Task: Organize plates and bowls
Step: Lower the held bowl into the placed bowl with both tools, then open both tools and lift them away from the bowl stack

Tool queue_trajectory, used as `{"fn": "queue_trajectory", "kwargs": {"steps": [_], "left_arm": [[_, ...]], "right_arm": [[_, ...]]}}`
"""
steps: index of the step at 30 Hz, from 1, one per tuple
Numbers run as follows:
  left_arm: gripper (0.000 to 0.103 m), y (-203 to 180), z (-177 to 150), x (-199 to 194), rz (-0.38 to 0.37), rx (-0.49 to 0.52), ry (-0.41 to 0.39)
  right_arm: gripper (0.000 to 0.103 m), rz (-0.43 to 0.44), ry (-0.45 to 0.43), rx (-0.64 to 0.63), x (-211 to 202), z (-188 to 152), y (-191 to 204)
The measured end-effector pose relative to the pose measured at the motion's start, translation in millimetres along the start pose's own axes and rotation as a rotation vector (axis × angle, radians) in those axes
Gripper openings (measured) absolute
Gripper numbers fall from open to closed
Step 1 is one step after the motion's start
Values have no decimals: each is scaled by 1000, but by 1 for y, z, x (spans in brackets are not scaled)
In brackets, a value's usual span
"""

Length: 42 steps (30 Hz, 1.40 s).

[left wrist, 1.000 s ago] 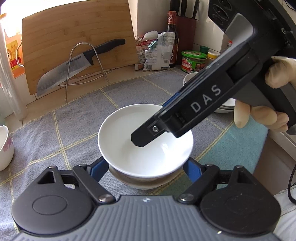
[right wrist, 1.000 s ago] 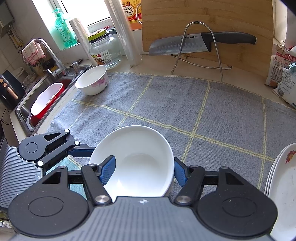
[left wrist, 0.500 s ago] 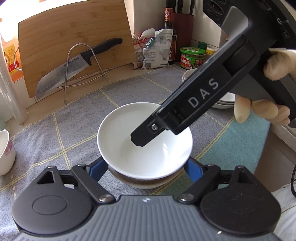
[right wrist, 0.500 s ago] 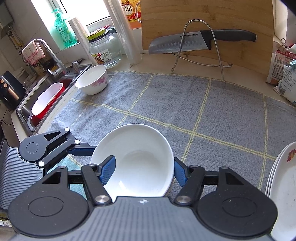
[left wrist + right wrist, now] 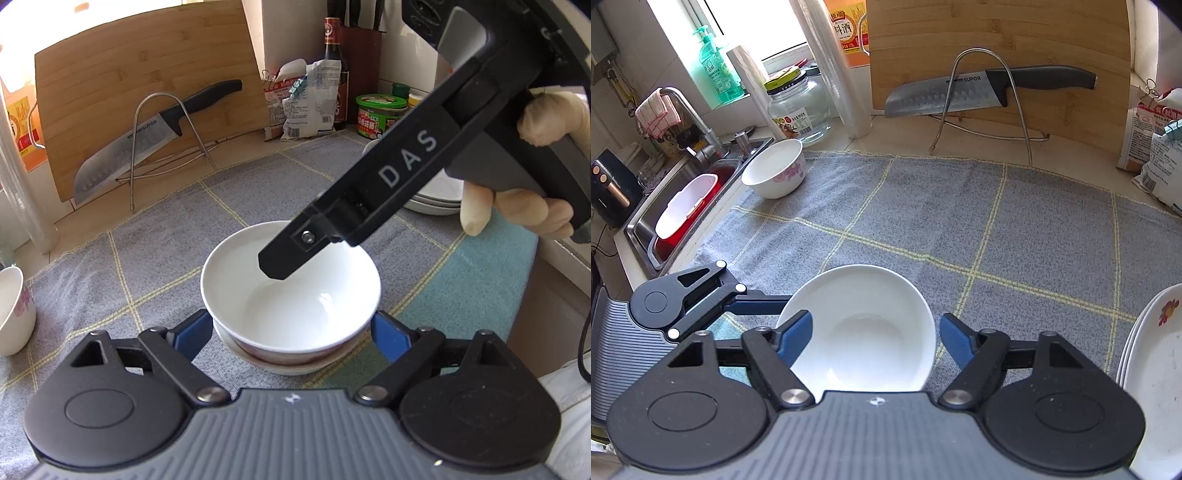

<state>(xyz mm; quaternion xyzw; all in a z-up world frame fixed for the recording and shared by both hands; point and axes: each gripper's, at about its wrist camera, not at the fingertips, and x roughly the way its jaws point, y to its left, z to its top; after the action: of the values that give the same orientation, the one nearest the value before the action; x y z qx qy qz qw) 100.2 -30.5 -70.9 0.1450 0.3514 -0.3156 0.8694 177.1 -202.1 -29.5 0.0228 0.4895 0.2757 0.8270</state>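
A plain white bowl (image 5: pixel 295 306) (image 5: pixel 864 332) sits nested in a red-patterned bowl (image 5: pixel 288 356) on the grey checked mat (image 5: pixel 997 221). My left gripper (image 5: pixel 291 321) straddles the stack low down. Its jaws are opening, and the blue pads (image 5: pixel 192 332) stand just off the sides. My right gripper (image 5: pixel 875 321) hangs over the top bowl with its jaws opening too. One of its fingers (image 5: pixel 280 258) dips inside the bowl and the other pad (image 5: pixel 955 339) stands just clear of the rim. A gloved hand (image 5: pixel 517 218) holds it.
A floral bowl (image 5: pixel 775 170) stands at the mat's far left beside the sink (image 5: pixel 683 206). Stacked plates (image 5: pixel 1152 369) lie at the right. A knife on a wire rack (image 5: pixel 979 92) leans on a cutting board. Jars and packets line the back.
The right jaws have spread and come off the white bowl. The left fingers have moved wider apart. Both hands and the bowls kept their places.
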Motion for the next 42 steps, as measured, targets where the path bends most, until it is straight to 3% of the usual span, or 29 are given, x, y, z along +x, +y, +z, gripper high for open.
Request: {"fn": "queue_trajectory", "kwargs": {"steps": [4,10,14,28,36,42], "left_arm": [[96,4,1,-13,7,0,-32],[97,13,0,-25,50,-51,-81],[100,26,-7,-34,124,-113,-127],[102,134,-55,-60,388,-370,-125],[102,184,-68,-62,450,-404,-115],[102,216,-69,-61,423,-415,-108]], "right_arm": [[98,-4,-14,3,-2,0,-1],[103,-18,-32,-14,-3,5,2],[103,-34,-37,-54,-1,12,9],[103,-47,-42,-255,26,54,65],[103,-68,-34,-367,59,76,106],[103,-56,-38,-367,84,92,123]]}}
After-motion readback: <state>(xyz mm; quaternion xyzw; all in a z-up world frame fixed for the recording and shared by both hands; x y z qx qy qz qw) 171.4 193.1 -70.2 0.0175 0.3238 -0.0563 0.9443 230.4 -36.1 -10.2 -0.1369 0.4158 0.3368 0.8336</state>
